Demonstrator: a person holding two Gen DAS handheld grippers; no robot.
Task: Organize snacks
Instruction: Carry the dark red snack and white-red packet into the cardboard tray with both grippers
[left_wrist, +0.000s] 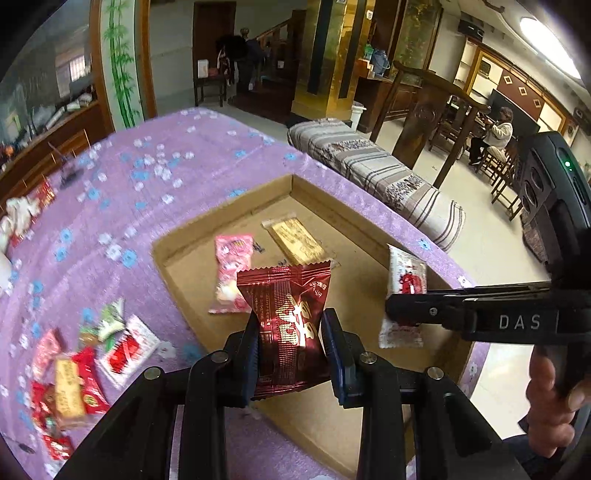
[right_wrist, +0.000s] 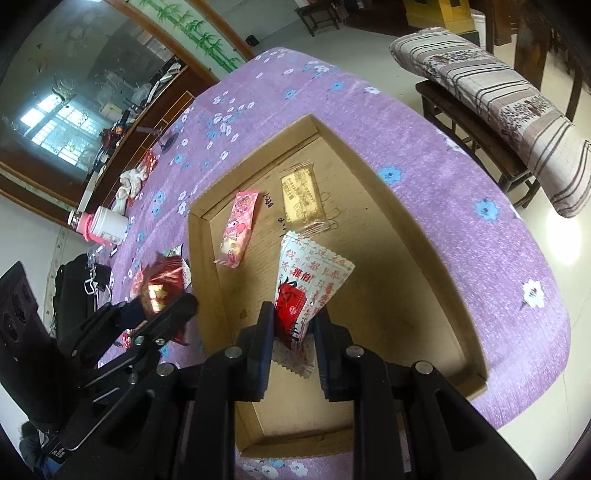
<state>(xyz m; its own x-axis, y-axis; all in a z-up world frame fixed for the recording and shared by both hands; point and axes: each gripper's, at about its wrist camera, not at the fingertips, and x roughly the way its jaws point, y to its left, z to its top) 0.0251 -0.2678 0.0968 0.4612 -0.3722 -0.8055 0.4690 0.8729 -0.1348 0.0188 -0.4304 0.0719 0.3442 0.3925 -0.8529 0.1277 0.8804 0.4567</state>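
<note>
left claw (left_wrist: 290, 354) clamped on dark red packet (left_wrist: 286, 325), right claw (right_wrist: 293, 334) gripping white packet (right_wrist: 308, 288), purple floral tablecloth (left_wrist: 155, 206)

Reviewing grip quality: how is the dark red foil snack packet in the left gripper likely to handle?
The dark red packet looks light and crinkly; its glossy foil may slip. The left gripper pinches its puffed middle, so it probably squashes rather than staying stiff.

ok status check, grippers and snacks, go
Left gripper shut on dark red packet; right gripper shut on white packet. Both over cardboard box. Nothing in the way.
</note>
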